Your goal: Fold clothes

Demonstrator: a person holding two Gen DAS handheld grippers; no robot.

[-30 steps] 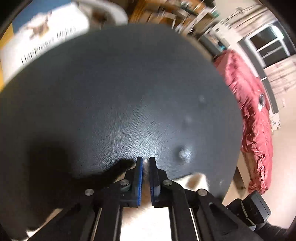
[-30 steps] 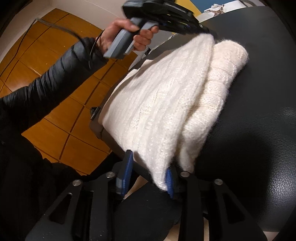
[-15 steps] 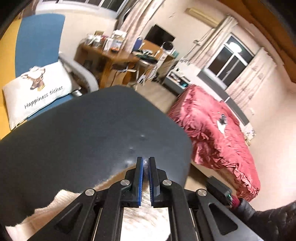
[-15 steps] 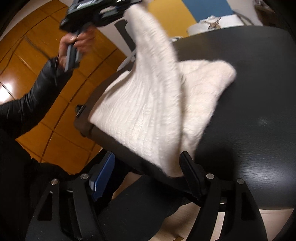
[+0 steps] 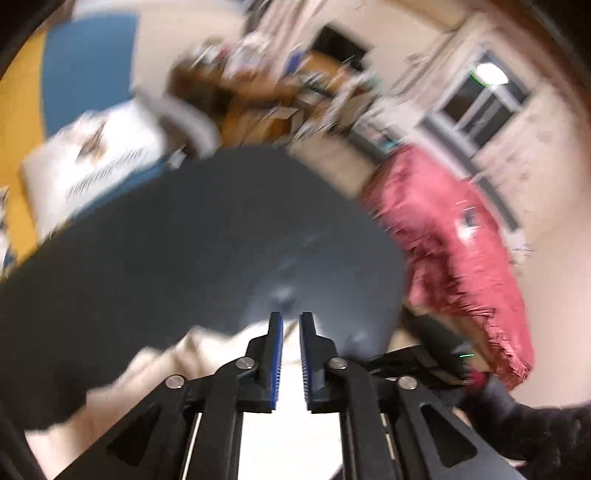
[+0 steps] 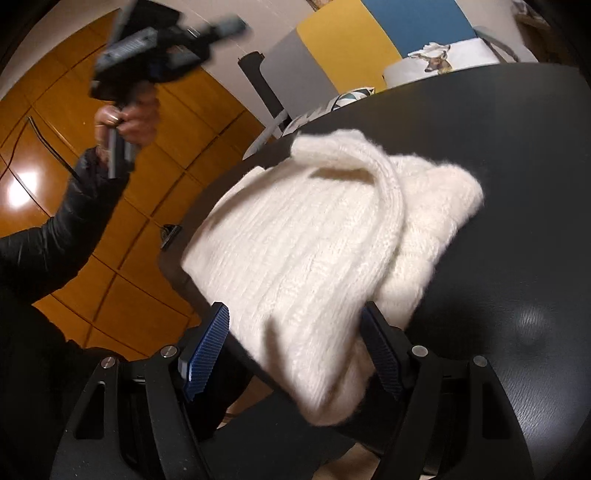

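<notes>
Since a second ago my left tongs (image 6: 221, 29) are up high and letting go: the jaws are opening, nothing between them. My right tongs (image 6: 295, 354) are wide open around the sweater's (image 6: 314, 236) near corner, not squeezing. The sweater is lying folded on the table's (image 6: 498, 155) near left edge. It is hanging over, so it could be sliding off.

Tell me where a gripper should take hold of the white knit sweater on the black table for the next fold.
Probably the near corner of the white knit sweater, which overhangs the black table edge. Come from the person's side: that free-hanging corner already lies between the right gripper's spread fingers, so pads can close on both faces.
</notes>
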